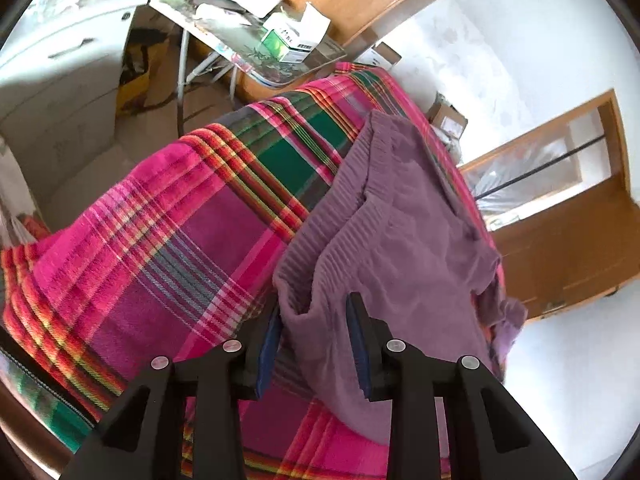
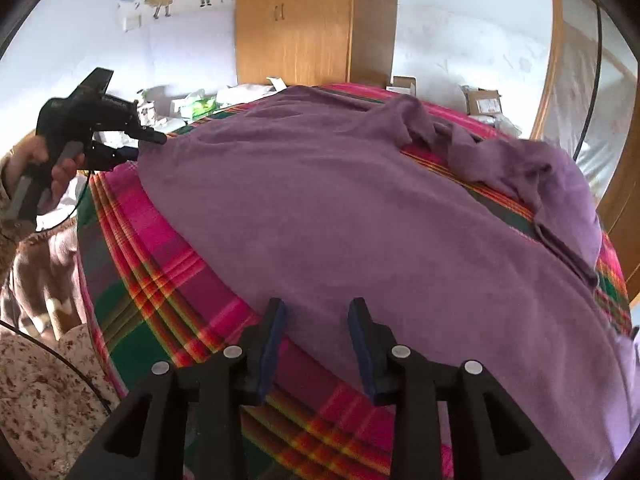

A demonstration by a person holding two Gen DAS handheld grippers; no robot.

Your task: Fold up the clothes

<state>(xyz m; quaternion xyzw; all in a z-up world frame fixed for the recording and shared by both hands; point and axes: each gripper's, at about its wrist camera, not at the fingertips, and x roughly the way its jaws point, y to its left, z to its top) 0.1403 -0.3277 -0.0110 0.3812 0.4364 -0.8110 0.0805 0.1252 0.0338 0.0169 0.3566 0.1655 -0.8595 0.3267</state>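
A purple sweater (image 1: 400,220) (image 2: 320,200) lies spread on a bed covered by a pink and green plaid blanket (image 1: 160,240) (image 2: 160,280). My left gripper (image 1: 314,312) is shut on the ribbed hem corner, which bunches between its blue pads and lifts slightly off the blanket. In the right wrist view the left gripper (image 2: 146,146) sits at the sweater's far left corner, held by a hand (image 2: 40,156). My right gripper (image 2: 316,308) hovers open over the sweater's near edge, its pads clear of the cloth. One sleeve (image 2: 540,176) lies crumpled at the right.
A cluttered folding table (image 1: 280,40) with a green and white box stands beyond the bed. White drawers (image 1: 60,60) are at the left. A wooden wardrobe (image 2: 296,20) and cardboard boxes (image 2: 480,100) line the far wall. The person's patterned clothing (image 2: 40,360) is at lower left.
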